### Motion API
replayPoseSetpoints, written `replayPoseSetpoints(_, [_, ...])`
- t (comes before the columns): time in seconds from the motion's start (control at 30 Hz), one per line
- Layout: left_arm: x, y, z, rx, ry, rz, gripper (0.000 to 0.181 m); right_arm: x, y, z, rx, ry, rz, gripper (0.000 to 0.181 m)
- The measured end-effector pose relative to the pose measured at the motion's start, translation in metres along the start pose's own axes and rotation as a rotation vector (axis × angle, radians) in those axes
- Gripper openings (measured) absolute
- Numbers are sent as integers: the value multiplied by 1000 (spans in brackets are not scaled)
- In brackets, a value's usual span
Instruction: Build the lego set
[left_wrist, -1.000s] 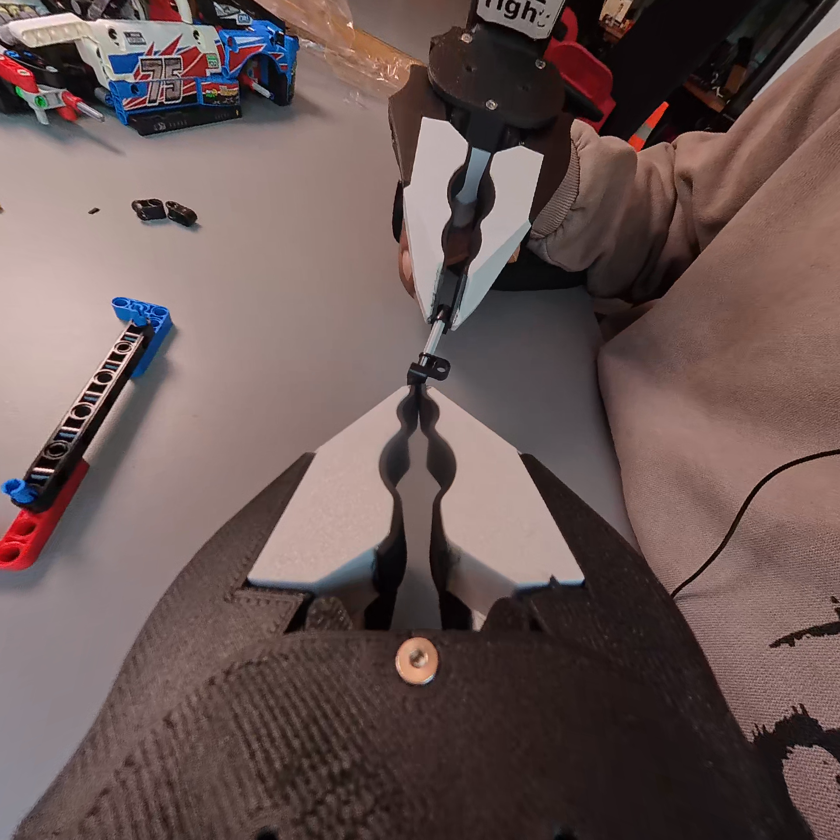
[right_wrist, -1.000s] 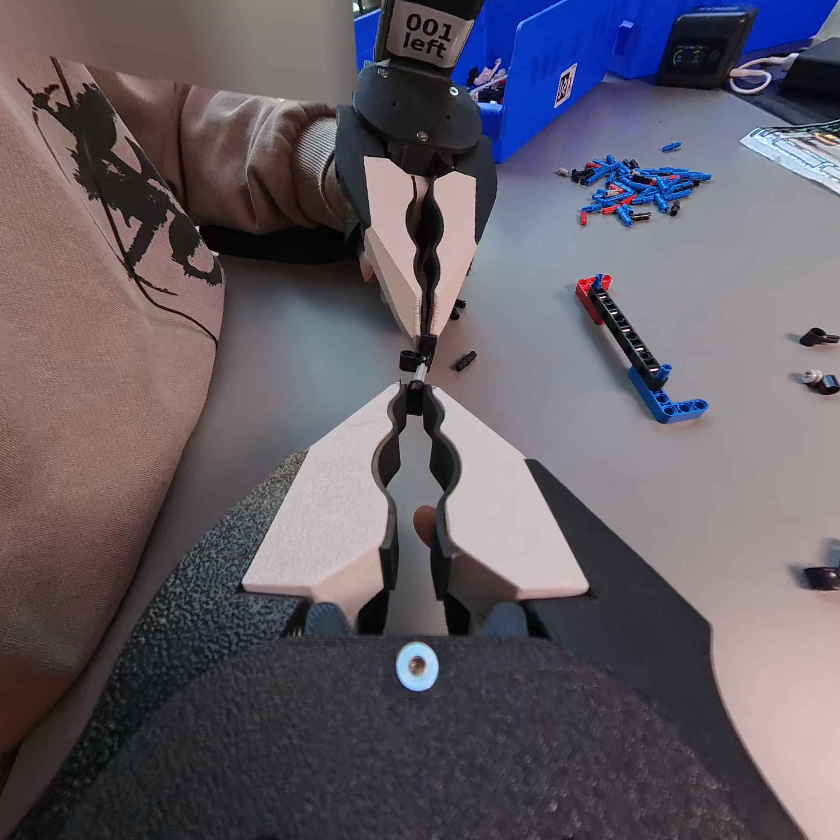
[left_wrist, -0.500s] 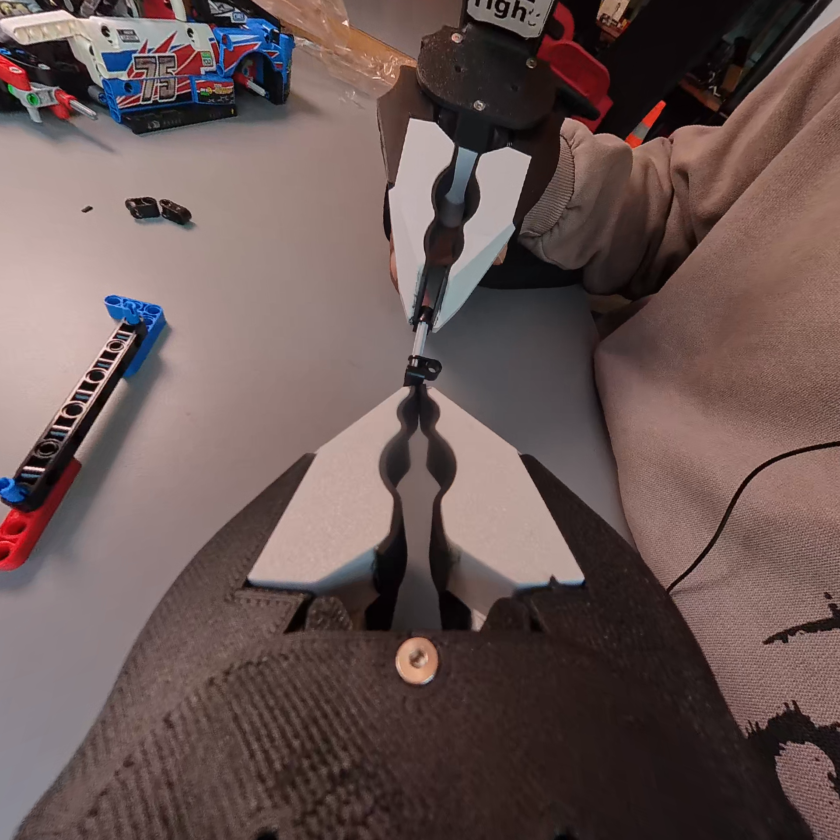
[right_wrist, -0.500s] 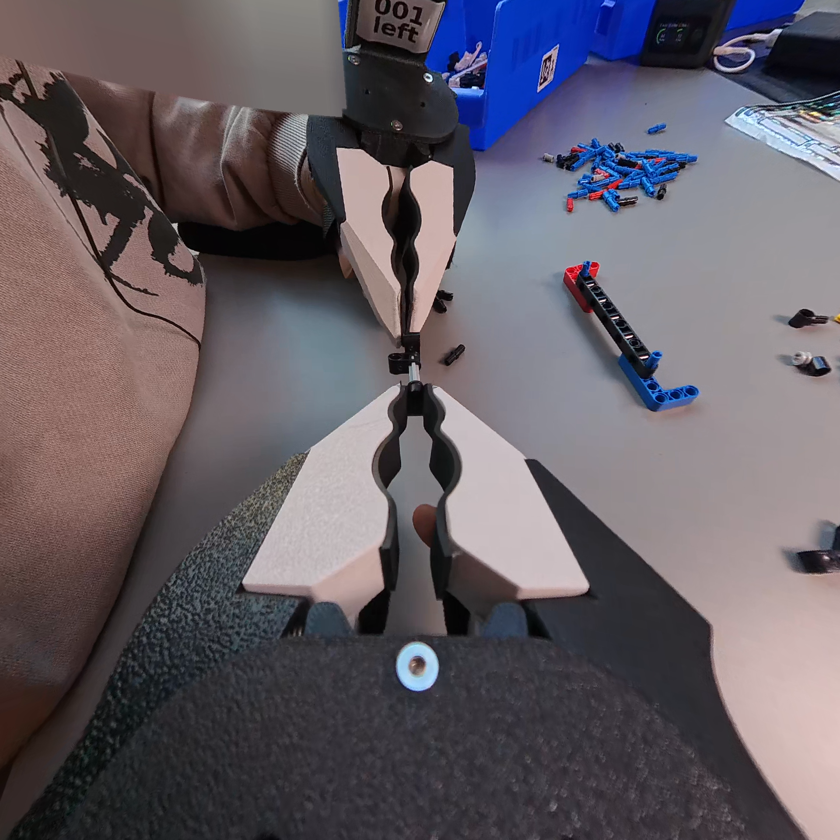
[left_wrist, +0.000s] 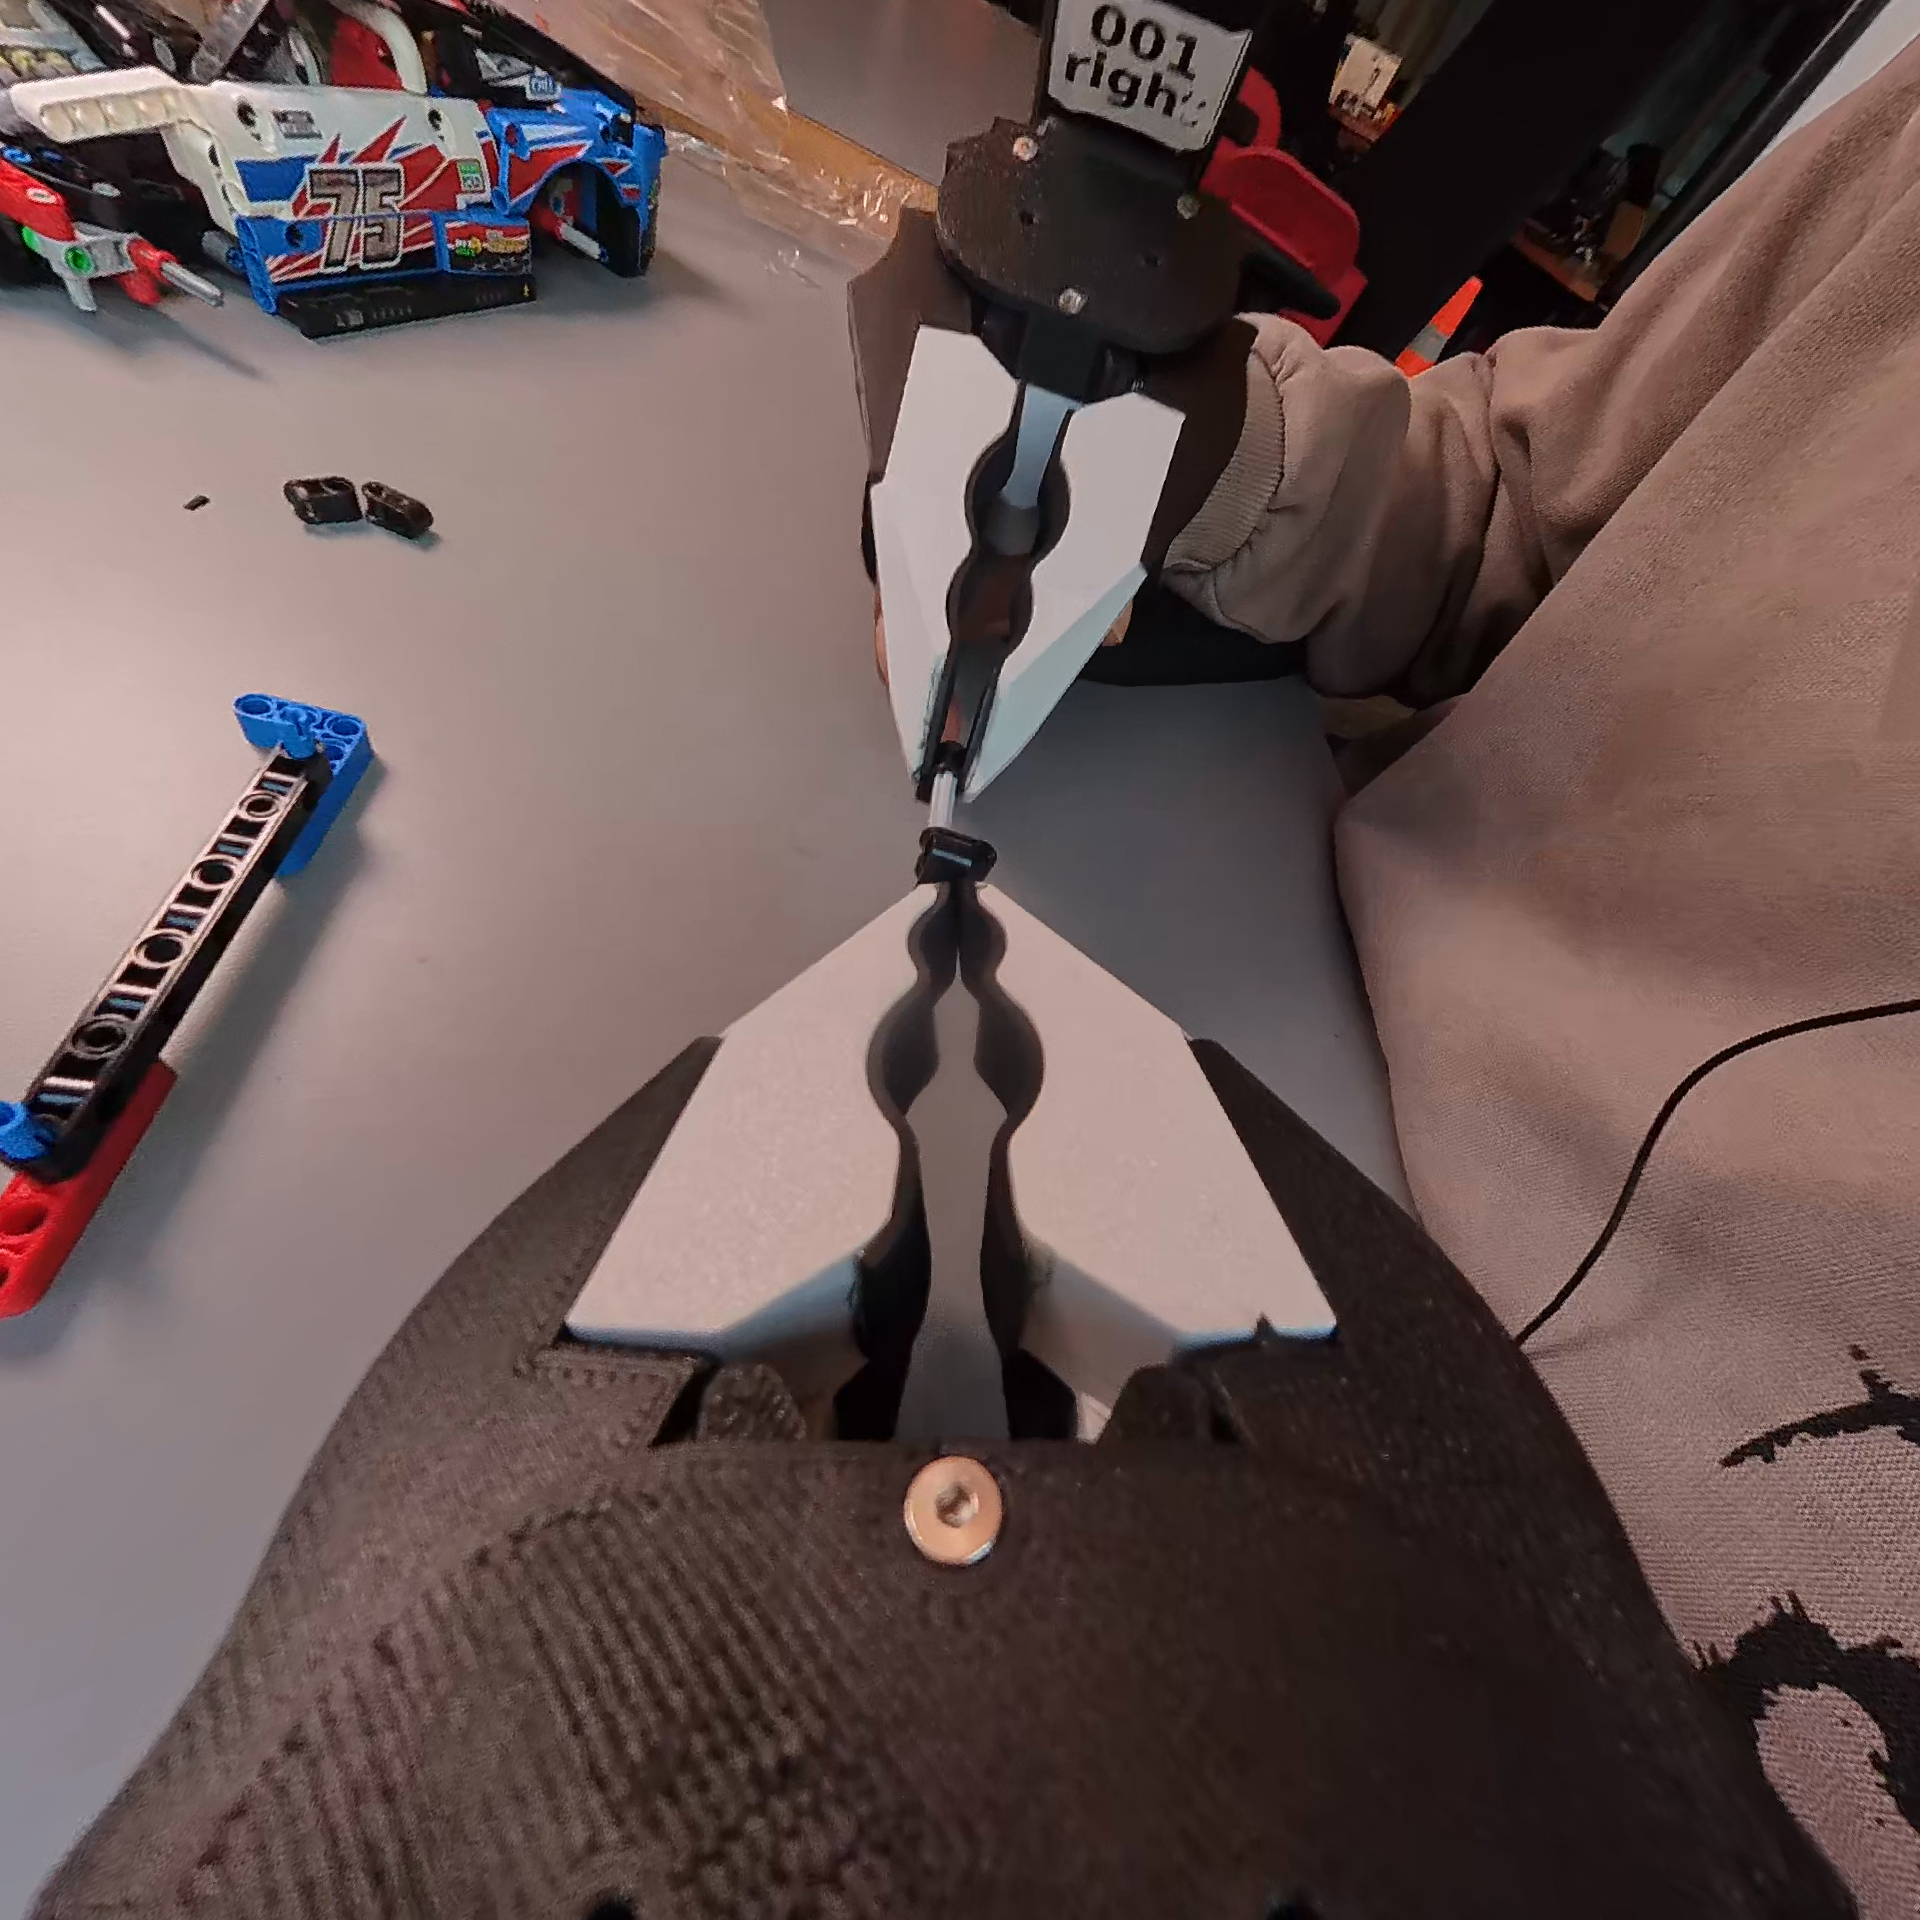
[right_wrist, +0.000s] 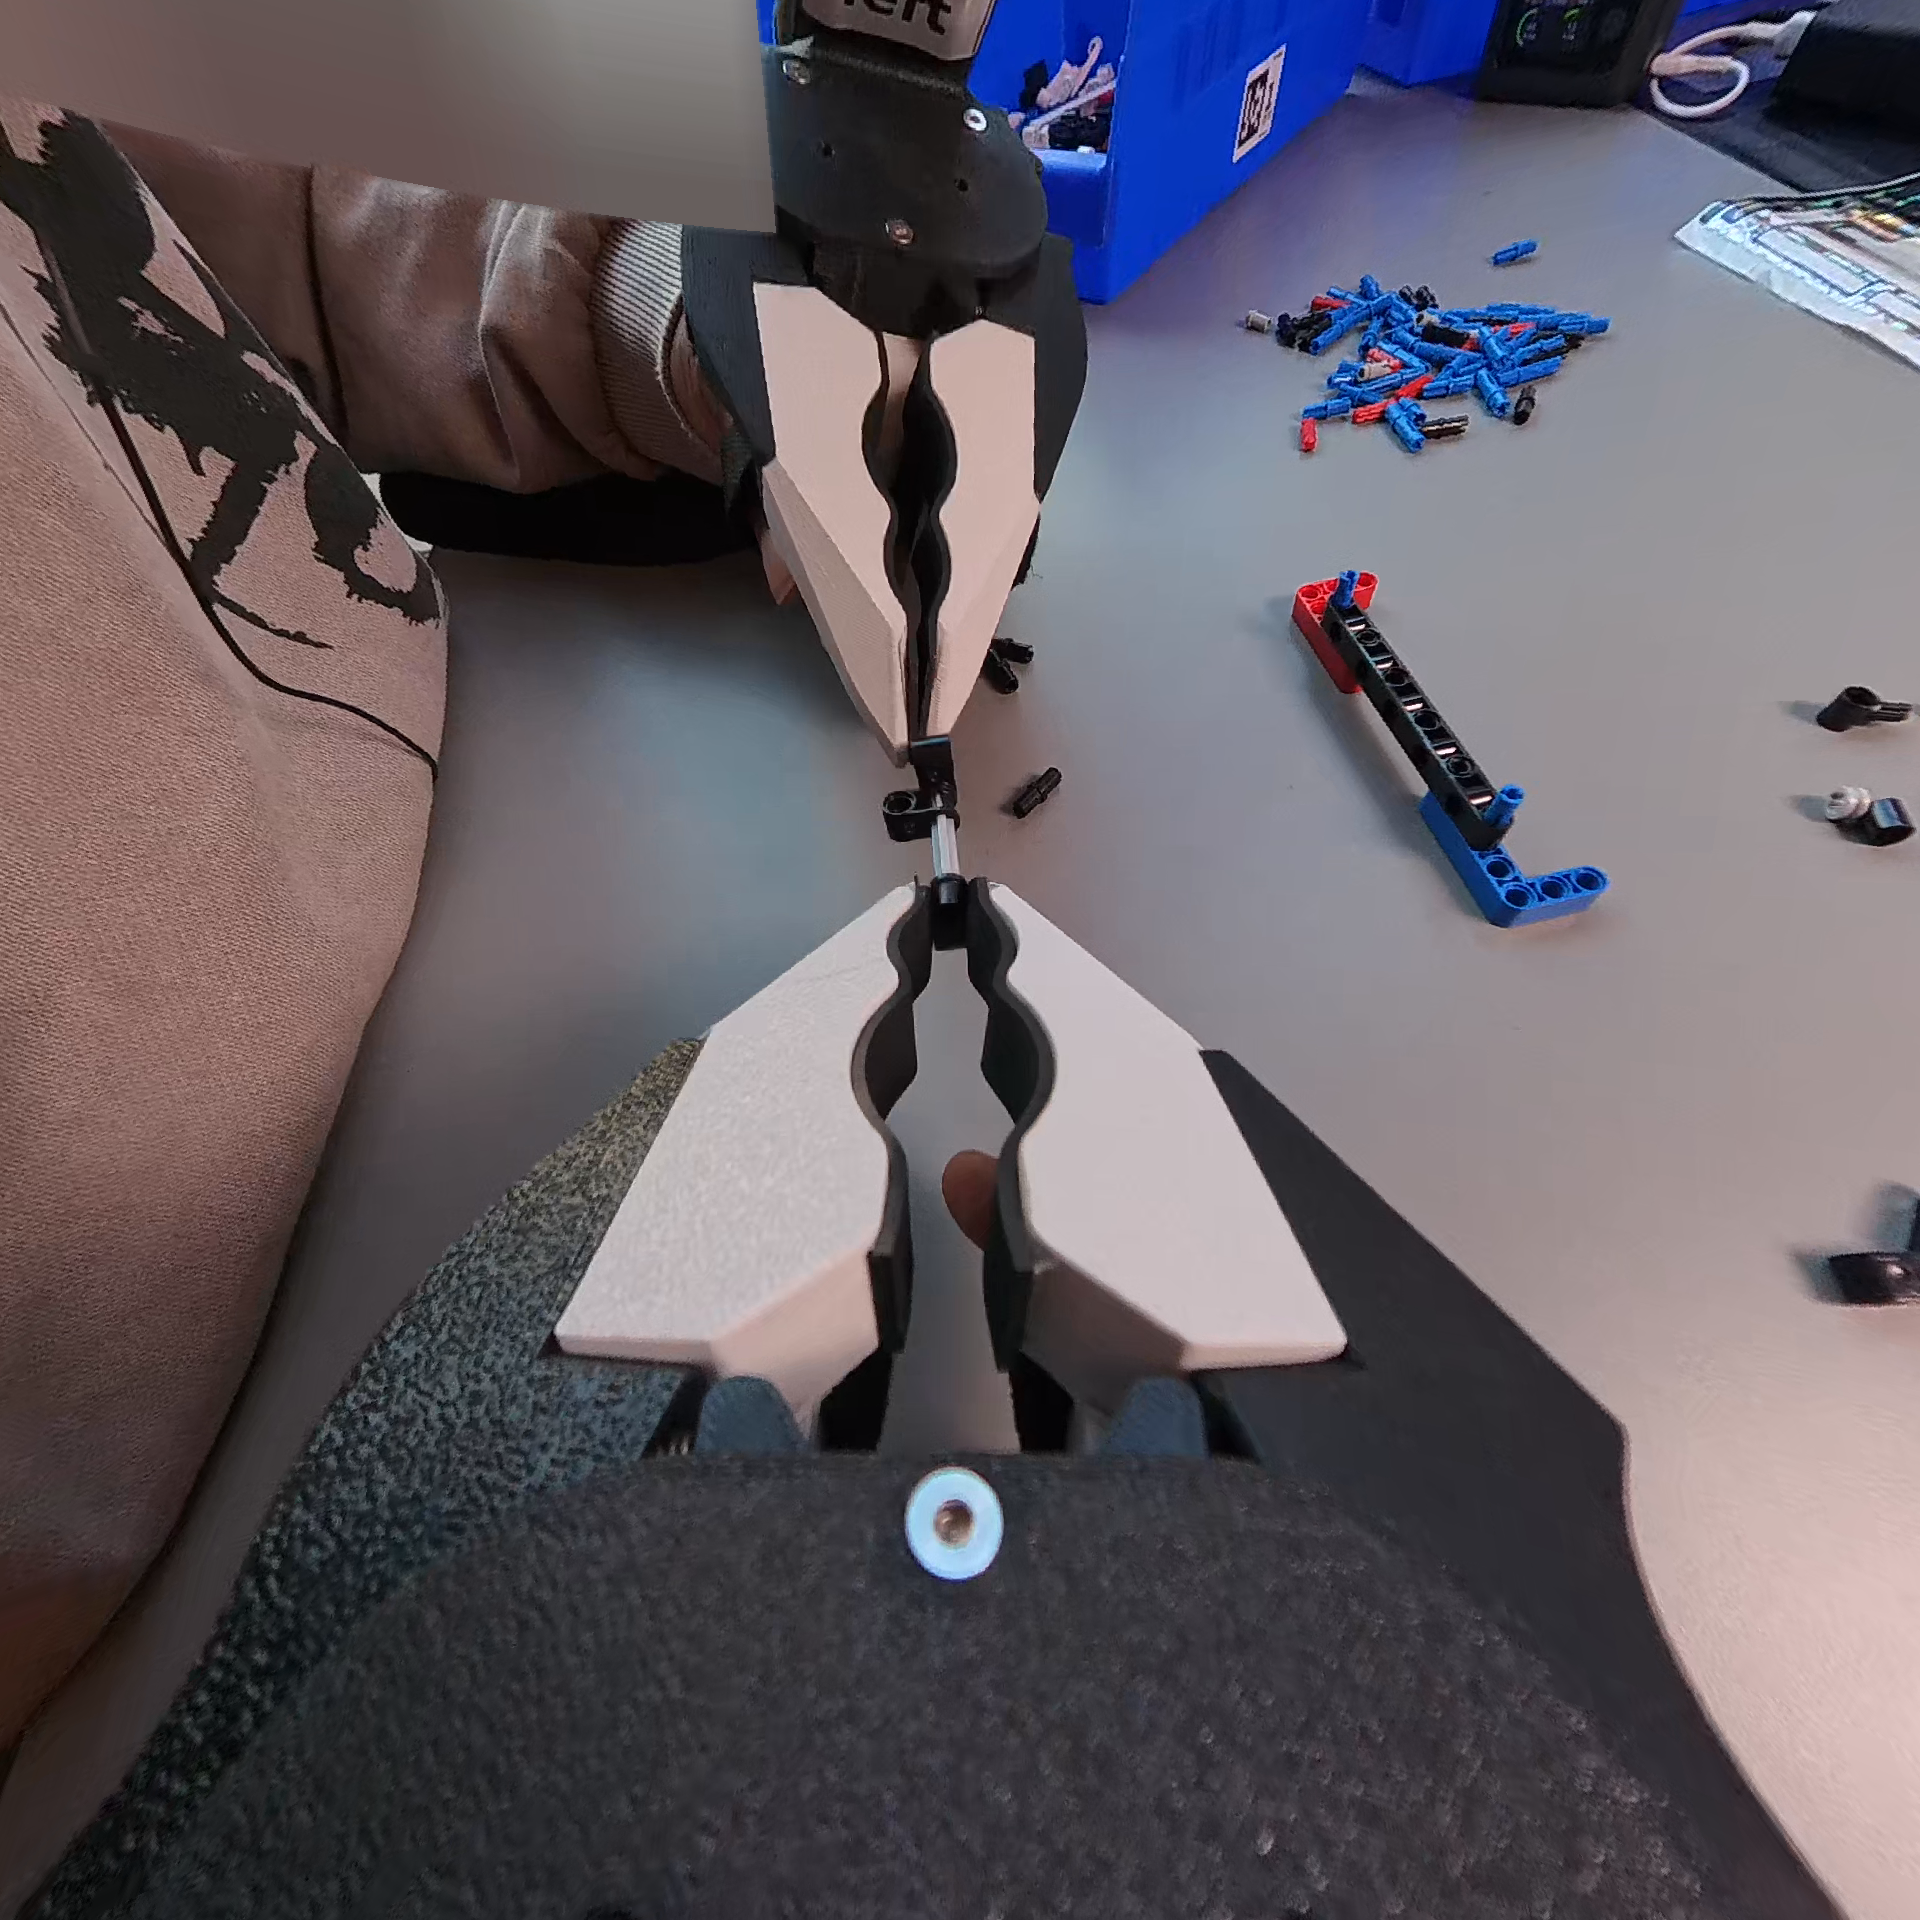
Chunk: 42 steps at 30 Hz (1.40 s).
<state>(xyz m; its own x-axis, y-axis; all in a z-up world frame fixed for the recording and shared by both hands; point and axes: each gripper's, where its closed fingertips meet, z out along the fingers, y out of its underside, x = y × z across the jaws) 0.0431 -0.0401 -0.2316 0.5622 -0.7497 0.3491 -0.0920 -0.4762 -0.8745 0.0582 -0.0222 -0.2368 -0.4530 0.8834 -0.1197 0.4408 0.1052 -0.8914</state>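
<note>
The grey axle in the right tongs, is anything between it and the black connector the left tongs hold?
Nothing visible. The grey axle already meets the black connector, with no loose part between the right tongs and the left tongs.

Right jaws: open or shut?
Shut on the grey axle: the right gripper pinches its black end, jaws nearly touching at the tips.

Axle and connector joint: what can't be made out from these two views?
- Right wrist view: how deep the grey axle sits in the black connector; too small.
- Left wrist view: left gripper fingertips hide their grip on the connector.
- Right wrist view: black part at the right edge; blurred, cut off.
</note>
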Motion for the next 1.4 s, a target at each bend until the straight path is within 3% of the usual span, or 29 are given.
replayPoseSetpoints(0.07, [8, -7, 1, 47, 38, 12, 0, 0, 8, 7, -58, 8, -18, 3])
replayPoseSetpoints(0.17, [27, -1, 19, -18, 79, 99, 0, -8, -2, 15, 6, -49, 11, 4])
replayPoseSetpoints(0.4, [21, -11, -1, 15, 89, 111, 0, -1, -3, 6, 15, 8, -31, 4])
replayPoseSetpoints(0.47, [11, -14, -11, 30, 52, 115, 12, 2, -8, 1, 40, 37, -44, 4])
replayPoseSetpoints(0.7, [-6, -18, -8, 78, 3, -13, 33, 4, -20, 1, 54, 216, -370, 5])
replayPoseSetpoints(0.8, [-4, -19, -8, 83, 0, -8, 32, 0, -16, 6, 25, 252, -483, 5])
replayPoseSetpoints(0.9, [6, -21, -6, 75, 1, 79, 27, -3, -18, 10, 44, 232, -420, 5])
replayPoseSetpoints(1.0, [10, -25, -6, 86, -21, 142, 11, -6, -19, 13, 61, 181, -337, 5])
replayPoseSetpoints(1.4, [3, 2, 10, -102, -116, 224, 10, -6, 8, 30, -124, 186, -357, 6])
